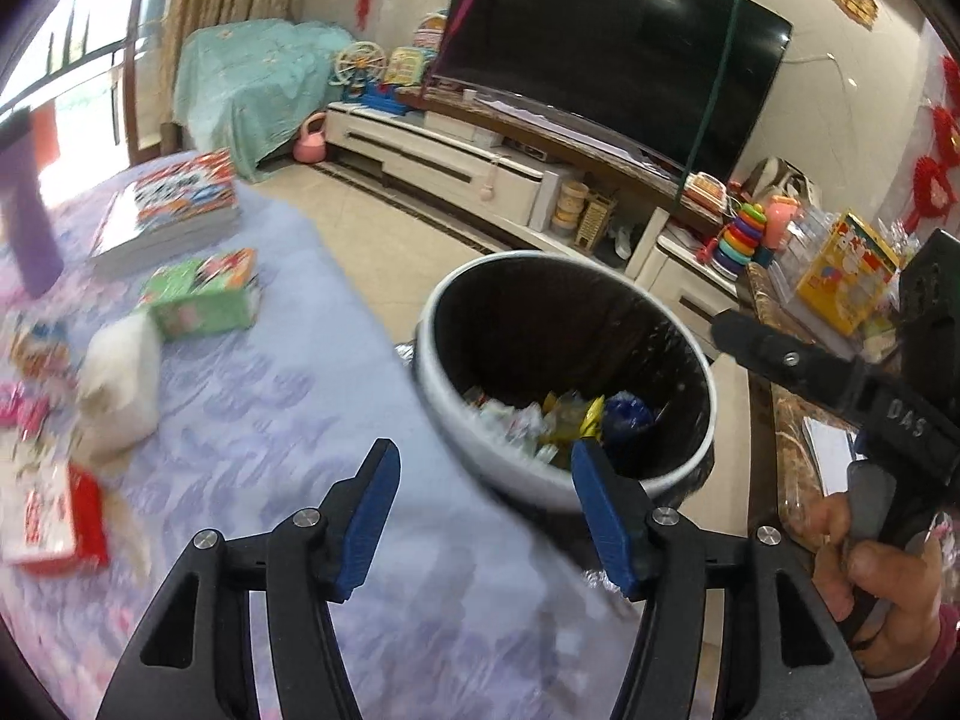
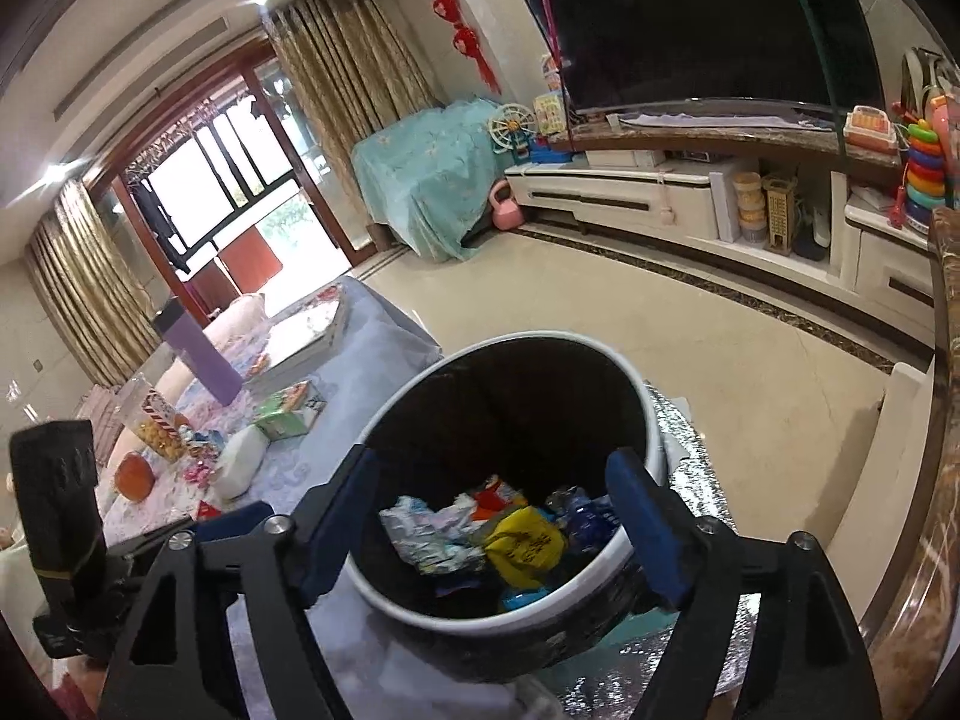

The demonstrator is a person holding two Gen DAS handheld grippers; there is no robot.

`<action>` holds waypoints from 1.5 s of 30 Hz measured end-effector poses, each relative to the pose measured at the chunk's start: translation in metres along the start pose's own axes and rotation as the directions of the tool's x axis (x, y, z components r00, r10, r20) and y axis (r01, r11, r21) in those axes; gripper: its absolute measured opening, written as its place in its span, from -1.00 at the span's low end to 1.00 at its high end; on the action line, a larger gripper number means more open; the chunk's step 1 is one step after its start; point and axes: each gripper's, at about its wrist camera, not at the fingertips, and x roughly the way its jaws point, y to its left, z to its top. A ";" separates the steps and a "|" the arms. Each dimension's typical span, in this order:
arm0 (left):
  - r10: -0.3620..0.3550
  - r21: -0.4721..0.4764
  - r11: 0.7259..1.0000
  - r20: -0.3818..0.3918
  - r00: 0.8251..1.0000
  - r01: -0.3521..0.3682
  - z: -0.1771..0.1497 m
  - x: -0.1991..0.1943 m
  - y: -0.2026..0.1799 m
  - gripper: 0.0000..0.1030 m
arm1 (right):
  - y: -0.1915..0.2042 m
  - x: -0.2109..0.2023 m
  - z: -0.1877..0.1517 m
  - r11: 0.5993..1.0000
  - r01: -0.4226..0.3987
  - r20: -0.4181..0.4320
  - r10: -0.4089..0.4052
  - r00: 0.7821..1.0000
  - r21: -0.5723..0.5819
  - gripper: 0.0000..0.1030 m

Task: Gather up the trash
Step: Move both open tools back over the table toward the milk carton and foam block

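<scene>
I am hovering my wide-open, empty right gripper (image 2: 492, 516) over the bin (image 2: 420, 600) for dropping wrappers; left gripper (image 1: 483, 510) is gaping empty.

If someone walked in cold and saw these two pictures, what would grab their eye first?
Probably the round trash bin beside the lavender-covered table, already holding crumpled wrappers, among them a yellow one. Both grippers are open and empty: the right gripper is framed right over the bin's mouth, and the left gripper sits at the table's edge. Behind, a big dark television fills the far wall.
</scene>
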 end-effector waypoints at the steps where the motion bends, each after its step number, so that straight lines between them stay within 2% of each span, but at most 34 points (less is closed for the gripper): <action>1: 0.005 -0.014 1.000 0.002 1.000 -0.005 -0.005 -0.006 0.005 0.16 | 0.005 -0.001 -0.003 1.000 -0.012 -0.002 0.012 1.000 -0.003 0.64; 4: 0.029 -0.062 0.998 0.008 1.000 -0.028 -0.021 -0.024 0.021 0.16 | 0.021 -0.003 -0.011 0.999 -0.038 -0.006 0.038 0.999 -0.018 0.71; 13: 0.103 -0.168 0.981 0.030 0.994 -0.097 -0.058 -0.076 0.065 0.16 | 0.071 0.005 -0.033 0.991 -0.120 -0.042 0.117 0.992 -0.059 0.72; 24: 0.201 -0.263 0.946 0.022 0.979 -0.189 -0.070 -0.102 0.100 0.16 | 0.115 0.015 -0.044 0.978 -0.180 -0.071 0.173 0.982 -0.109 0.72; 33: 0.285 -0.291 0.915 -0.023 0.958 -0.279 -0.070 -0.099 0.120 0.17 | 0.138 0.032 -0.047 0.972 -0.203 -0.095 0.193 0.977 -0.116 0.72; 37: 0.325 -0.318 0.889 -0.066 0.943 -0.328 -0.068 -0.095 0.135 0.16 | 0.149 0.044 -0.048 0.969 -0.216 -0.111 0.203 0.973 -0.120 0.72; 39: 0.348 -0.330 0.877 -0.065 0.935 -0.350 -0.067 -0.098 0.145 0.16 | 0.154 0.049 -0.049 0.967 -0.222 -0.122 0.207 0.971 -0.125 0.72; 42: 0.406 -0.339 0.849 -0.073 0.911 -0.405 -0.073 -0.110 0.164 0.16 | 0.163 0.062 -0.051 0.963 -0.237 -0.146 0.218 0.965 -0.129 0.72; 43: 0.405 -0.352 0.844 -0.075 0.911 -0.404 -0.075 -0.114 0.173 0.16 | 0.167 0.067 -0.052 0.961 -0.241 -0.154 0.221 0.963 -0.132 0.72; 45: 0.378 -0.374 0.848 -0.070 0.923 -0.376 -0.079 -0.119 0.184 0.16 | 0.174 0.077 -0.053 0.958 -0.248 -0.168 0.223 0.960 -0.143 0.72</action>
